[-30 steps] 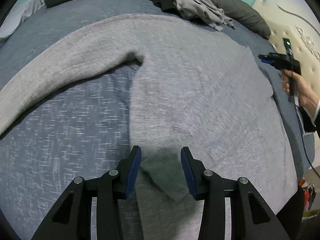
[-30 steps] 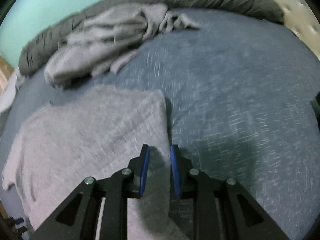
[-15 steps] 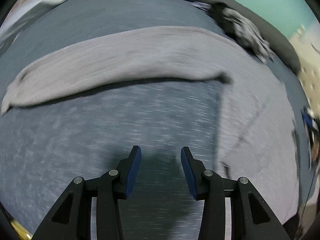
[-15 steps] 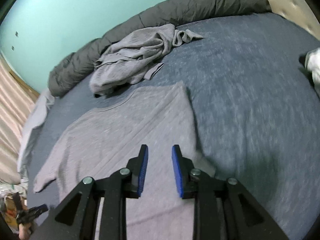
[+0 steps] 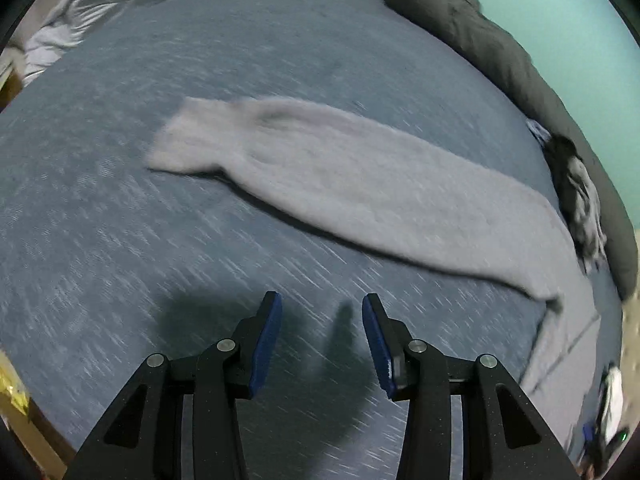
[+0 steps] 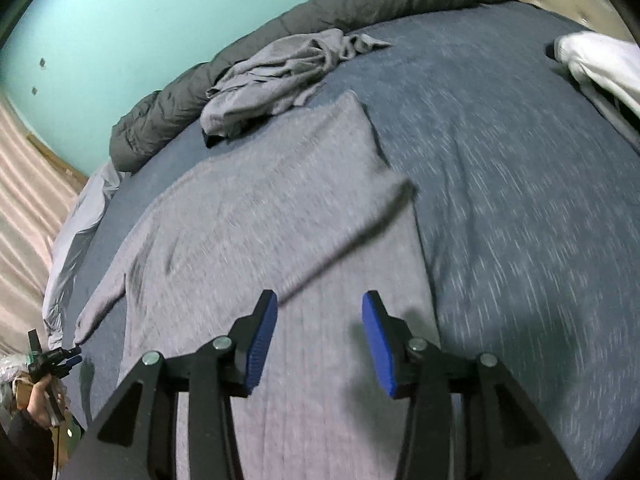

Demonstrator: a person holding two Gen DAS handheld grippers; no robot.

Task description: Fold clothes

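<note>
The grey sweater lies spread on the blue bed cover, and everything else is best placed against it; its body stretches flat across the middle of the bed, while its long sleeve reaches out sideways from the body, cuff end farthest away, lying loose and a little blurred in the left wrist view. On the sweater's right side one edge appears already turned in over the body — a diagonal flap ends near the right gripper, though blur makes its exact lie hard to judge.

The right gripper hovers over the sweater's lower body with its jaws opening; nothing is between the blue pads, only flat knit seen below them, which reads as a let-go over cloth laid where it should stay. The left gripper stands half open and empty over bare bed cover just short of the sleeve, pointing down at it (probably lining up to take the sleeve and bring it in across the body); the sleeve lies flat, so a pinch at its edge or cuff would likely serve best.

Beyond the sweater's collar end a crumpled grey garment waits against the rolled dark duvet, kept clear of the working area; a white cloth lies well off to the sweater's right. The fold seems early — one side in, the sleeve still out.
</note>
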